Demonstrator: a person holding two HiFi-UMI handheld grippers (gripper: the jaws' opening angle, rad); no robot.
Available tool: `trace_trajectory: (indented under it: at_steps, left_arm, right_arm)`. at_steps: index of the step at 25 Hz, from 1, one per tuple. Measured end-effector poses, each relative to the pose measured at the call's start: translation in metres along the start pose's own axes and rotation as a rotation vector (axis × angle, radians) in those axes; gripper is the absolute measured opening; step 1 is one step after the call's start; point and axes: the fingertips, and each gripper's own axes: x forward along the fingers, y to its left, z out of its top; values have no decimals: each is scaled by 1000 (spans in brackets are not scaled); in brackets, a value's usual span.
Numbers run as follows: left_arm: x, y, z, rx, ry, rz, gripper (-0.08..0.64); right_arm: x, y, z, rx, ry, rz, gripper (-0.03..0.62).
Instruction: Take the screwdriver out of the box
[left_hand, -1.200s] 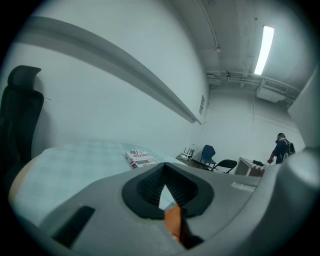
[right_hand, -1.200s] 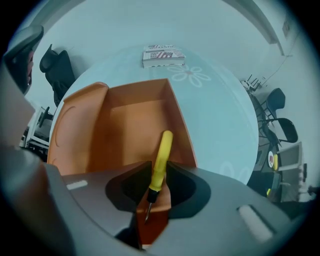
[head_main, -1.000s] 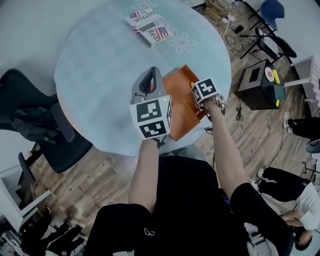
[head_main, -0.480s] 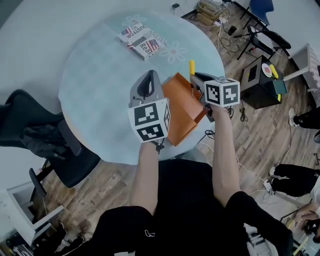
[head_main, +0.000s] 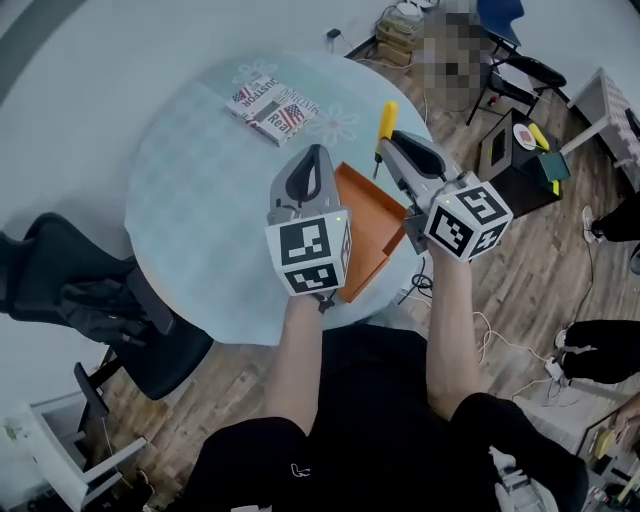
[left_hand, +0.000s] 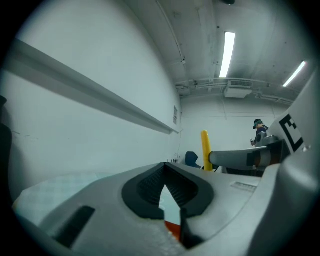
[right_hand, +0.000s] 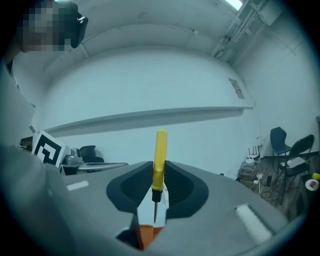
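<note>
While the right gripper (head_main: 392, 148) hovers at centre right of the head view, its jaws pinch the yellow handle of the screwdriver (right_hand: 159, 160). It stands upright, tip pointing down, lifted clear above the orange box (head_main: 365, 215). That box sits at the near edge of the round surface (head_main: 200, 190). The left gripper (head_main: 313, 160) hovers at the box's left side, jaws meeting at the tips, nothing between them.

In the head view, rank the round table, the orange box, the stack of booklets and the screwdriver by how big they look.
1. round table, largest
2. orange box
3. stack of booklets, close to the box, so unsure
4. screwdriver, smallest, though nearer the camera
</note>
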Motion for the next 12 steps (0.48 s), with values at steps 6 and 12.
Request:
trace_trajectory:
  at_steps: [6,12]
  left_arm:
    - [-5,-7,-4,1,1,-3,2]
    - [-4,-10,-6,-5,10,-16,2]
  right_arm:
    - [-11,1,0,-7,-19,-4,85]
    - [-11,3,-2,-20,-9,-9,86]
